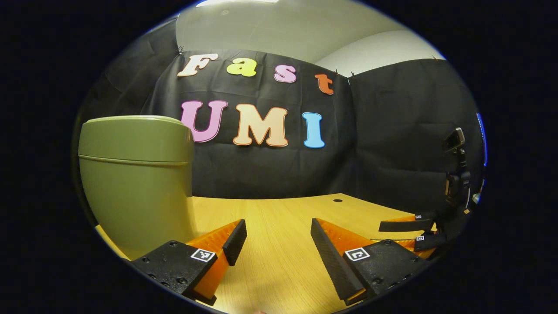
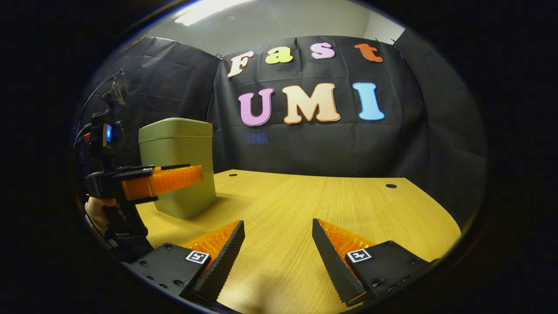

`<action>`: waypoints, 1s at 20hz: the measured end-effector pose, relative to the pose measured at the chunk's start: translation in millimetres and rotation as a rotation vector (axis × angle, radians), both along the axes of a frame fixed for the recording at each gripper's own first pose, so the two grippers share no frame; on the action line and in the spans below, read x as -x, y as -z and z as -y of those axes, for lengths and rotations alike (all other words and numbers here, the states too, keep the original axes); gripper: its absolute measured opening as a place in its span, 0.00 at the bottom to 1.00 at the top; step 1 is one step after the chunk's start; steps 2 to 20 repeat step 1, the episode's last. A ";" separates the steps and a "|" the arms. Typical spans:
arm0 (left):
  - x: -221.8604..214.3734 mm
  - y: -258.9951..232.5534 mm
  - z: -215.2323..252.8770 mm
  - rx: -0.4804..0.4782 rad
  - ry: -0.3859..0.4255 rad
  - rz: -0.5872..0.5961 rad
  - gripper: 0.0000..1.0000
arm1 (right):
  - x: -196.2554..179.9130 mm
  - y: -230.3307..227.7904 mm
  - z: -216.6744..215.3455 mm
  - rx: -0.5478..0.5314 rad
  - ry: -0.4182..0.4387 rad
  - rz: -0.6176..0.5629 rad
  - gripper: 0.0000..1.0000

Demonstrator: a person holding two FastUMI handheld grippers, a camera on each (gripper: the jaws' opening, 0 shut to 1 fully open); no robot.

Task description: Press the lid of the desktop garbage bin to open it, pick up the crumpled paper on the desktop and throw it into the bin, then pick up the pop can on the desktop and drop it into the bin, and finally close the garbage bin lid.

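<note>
Left gripper view: one bin point(image 1: 136, 179), lid down; two grippers, left gripper point(image 1: 279, 242) and right gripper point(image 2: 278, 242), jaws wide, holding nothing.

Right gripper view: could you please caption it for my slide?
Open right hand-held gripper over the wooden desk, closed green bin behind.

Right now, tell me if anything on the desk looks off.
Nothing stands out. The green bin stands upright on the wooden desk with its lid down and level. Both claws, left and right, are open, holding nothing.
</note>
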State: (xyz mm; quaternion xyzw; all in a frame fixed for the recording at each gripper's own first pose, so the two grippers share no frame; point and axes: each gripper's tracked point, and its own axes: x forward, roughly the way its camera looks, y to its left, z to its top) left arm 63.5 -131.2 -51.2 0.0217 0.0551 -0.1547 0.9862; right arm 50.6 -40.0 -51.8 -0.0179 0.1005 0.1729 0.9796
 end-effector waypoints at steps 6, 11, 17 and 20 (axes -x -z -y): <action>0.9 2.8 -0.5 0.005 0.004 -0.007 0.92 | 1.7 -1.8 -3.0 -0.003 -0.006 0.004 0.98; 0.9 2.8 -0.5 0.005 0.004 -0.007 0.92 | 1.7 -1.8 -3.0 -0.003 -0.006 0.004 0.98; 0.9 2.8 -0.5 0.005 0.004 -0.007 0.92 | 1.7 -1.8 -3.0 -0.003 -0.006 0.004 0.98; 0.9 2.8 -0.5 0.005 0.004 -0.007 0.92 | 1.7 -1.8 -3.0 -0.003 -0.006 0.004 0.98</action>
